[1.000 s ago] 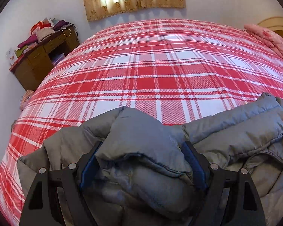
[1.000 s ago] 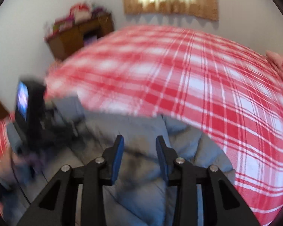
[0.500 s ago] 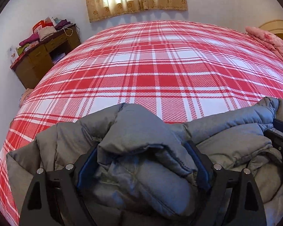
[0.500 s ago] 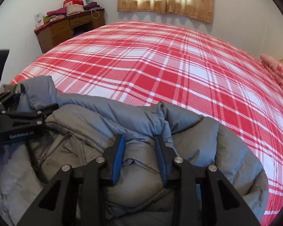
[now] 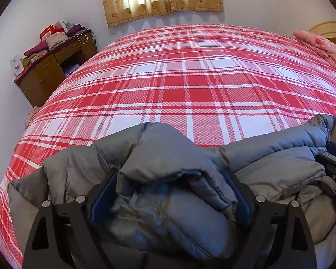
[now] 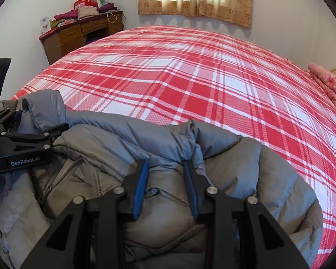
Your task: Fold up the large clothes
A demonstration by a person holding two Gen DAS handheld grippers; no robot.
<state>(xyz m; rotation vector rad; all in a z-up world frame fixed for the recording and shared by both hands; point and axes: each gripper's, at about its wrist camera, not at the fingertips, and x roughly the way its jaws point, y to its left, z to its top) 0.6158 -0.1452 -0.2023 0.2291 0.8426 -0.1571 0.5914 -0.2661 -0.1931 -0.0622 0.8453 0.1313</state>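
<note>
**Both grippers set on the padded jacket at the near edge of the bed**

A grey padded jacket (image 5: 268, 163) lies bunched along the near edge of a bed covered by a red and white checked bedspread (image 5: 190, 85); most of the bed beyond it is bare.

The left gripper (image 5: 170, 192) stands wide, with a thick roll of the jacket filling the space between its blue pads, which touch the fabric on both sides. The jaws are spread about as far as they go, so this looks like a loose hold on a bulky fold rather than a firm pinch.

The right gripper (image 6: 165, 179) is much narrower, its pads closed on a ridge of the jacket near a seam.

Judging by this, the step in hand is securing two holds before lifting or spreading the jacket. To do it well, the left gripper probably needs to squeeze tighter, since puffy fabric slips easily. Both hands should then rise together and pull apart evenly, so the jacket opens flat over the bedspread instead of dragging in a lump.
</note>
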